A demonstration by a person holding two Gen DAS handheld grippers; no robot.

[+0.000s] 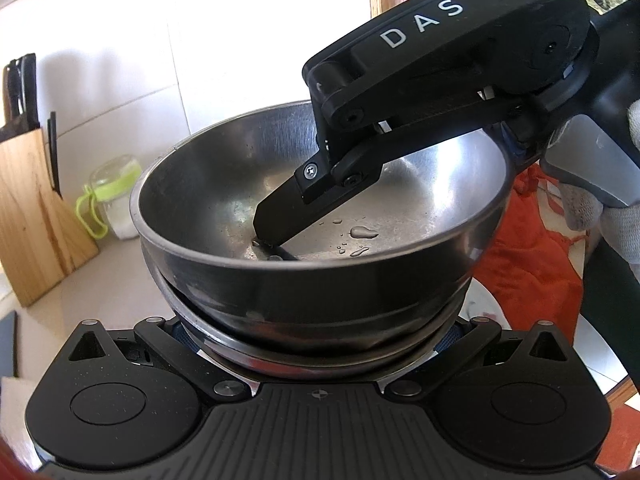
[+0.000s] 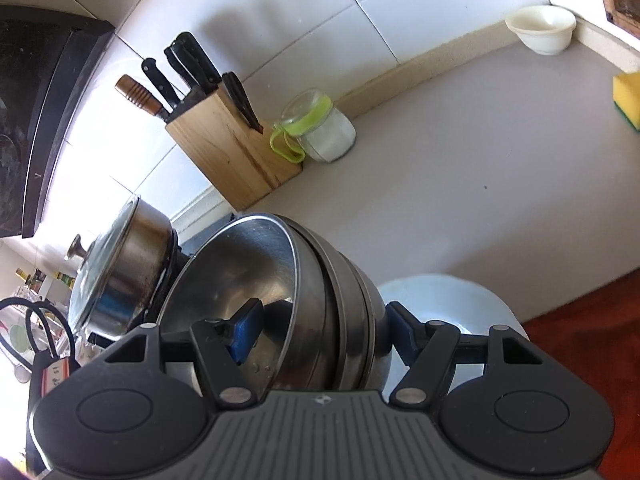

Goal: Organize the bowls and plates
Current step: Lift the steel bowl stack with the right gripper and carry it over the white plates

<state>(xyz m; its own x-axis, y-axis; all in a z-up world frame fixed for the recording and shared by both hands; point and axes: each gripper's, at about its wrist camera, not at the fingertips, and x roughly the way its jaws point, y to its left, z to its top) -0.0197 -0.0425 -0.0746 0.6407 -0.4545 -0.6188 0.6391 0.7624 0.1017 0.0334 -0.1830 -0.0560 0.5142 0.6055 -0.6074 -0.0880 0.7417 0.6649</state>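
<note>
Right wrist view shows the right tool [image 2: 320, 330] clamped across the nested steel bowls [image 2: 320, 300]: 1 blue pad sits inside the top bowl, the other presses the outer wall, and the stack hangs tilted above a white plate [image 2: 472, 300] on the table [image 2: 460, 160]. In the left wrist view the left tool [image 1: 316, 334] is mostly hidden under the stack, so I cannot tell if it grips. Water beads inside the top bowl; wet steel could slip, or the loosely nested bowls could separate and fall onto the plate.
</note>
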